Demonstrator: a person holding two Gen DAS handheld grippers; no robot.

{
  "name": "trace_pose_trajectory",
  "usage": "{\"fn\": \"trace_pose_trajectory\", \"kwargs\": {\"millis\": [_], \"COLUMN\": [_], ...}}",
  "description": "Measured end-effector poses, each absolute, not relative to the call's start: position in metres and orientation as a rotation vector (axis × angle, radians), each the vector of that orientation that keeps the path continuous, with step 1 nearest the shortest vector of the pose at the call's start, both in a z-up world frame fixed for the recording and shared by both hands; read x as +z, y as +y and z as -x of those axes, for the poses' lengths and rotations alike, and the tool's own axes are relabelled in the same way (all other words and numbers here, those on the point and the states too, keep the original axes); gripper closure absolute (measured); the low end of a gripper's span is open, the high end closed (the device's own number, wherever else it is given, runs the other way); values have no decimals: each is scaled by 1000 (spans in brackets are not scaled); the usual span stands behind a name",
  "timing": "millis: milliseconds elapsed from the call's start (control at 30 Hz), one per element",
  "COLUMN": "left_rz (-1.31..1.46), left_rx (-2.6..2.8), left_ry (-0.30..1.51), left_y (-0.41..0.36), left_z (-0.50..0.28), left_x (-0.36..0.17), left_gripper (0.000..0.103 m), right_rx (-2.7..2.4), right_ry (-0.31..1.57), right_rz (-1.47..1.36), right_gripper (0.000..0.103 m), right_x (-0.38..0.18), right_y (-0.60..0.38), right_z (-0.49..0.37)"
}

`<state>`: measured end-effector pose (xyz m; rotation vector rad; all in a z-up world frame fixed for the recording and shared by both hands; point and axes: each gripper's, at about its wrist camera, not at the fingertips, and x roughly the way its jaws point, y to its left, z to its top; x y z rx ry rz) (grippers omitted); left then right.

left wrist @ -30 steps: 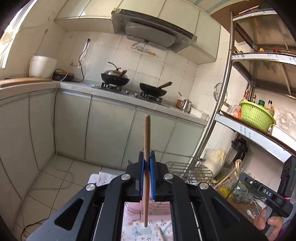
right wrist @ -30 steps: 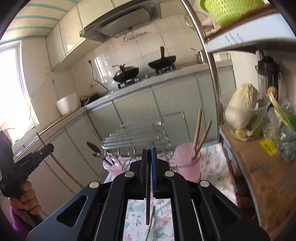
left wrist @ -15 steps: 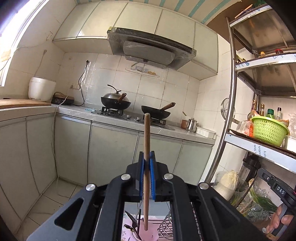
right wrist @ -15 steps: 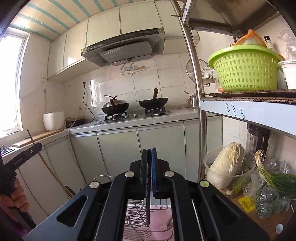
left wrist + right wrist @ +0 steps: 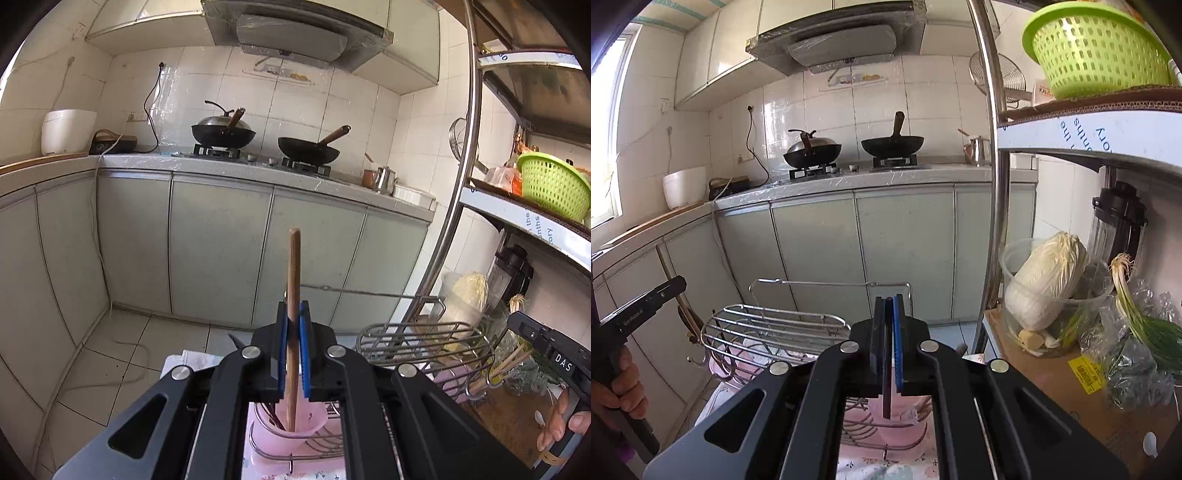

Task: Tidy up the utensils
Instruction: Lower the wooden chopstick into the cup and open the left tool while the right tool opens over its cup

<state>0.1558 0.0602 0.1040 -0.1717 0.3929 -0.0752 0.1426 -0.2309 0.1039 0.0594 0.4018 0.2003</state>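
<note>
Wooden chopstick (image 5: 293, 295) upright in left claw (image 5: 293, 332).

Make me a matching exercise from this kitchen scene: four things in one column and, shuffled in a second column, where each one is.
Things:
1. wooden stick
2. green basket
3. napa cabbage
4. lidded wok

Places:
A. on the gas stove
B. in a clear tub under the shelf
C. clamped upright in the left gripper
D. on the upper rack shelf

Pairs: 1-C, 2-D, 3-B, 4-A
</note>
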Motion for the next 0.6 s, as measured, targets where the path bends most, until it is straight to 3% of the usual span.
{"fn": "trace_pose_trajectory", "kwargs": {"millis": [200,333,400,467,600], "left_rz": [174,195,192,180,178], "left_rx": [-89,-85,-87,-80,-70], "left_ry": [493,487,474,464,436], "left_y": [57,62,64,65,68], "left_z": [-165,-158,-152,-145,-128], "left_x": [86,93,98,105,115], "left_gripper": [96,86,86,86,86], "right_rx": [225,229,230,236,245], "right_ry": [511,509,496,480,450], "right_rz": [-46,-51,-55,-63,-73], "right_gripper": [98,98,93,77,73], "right_x": [91,98,103,108,116], "right_y": [-226,-228,-230,-232,-234], "right_z": [-145,-139,-134,-127,-111]}}
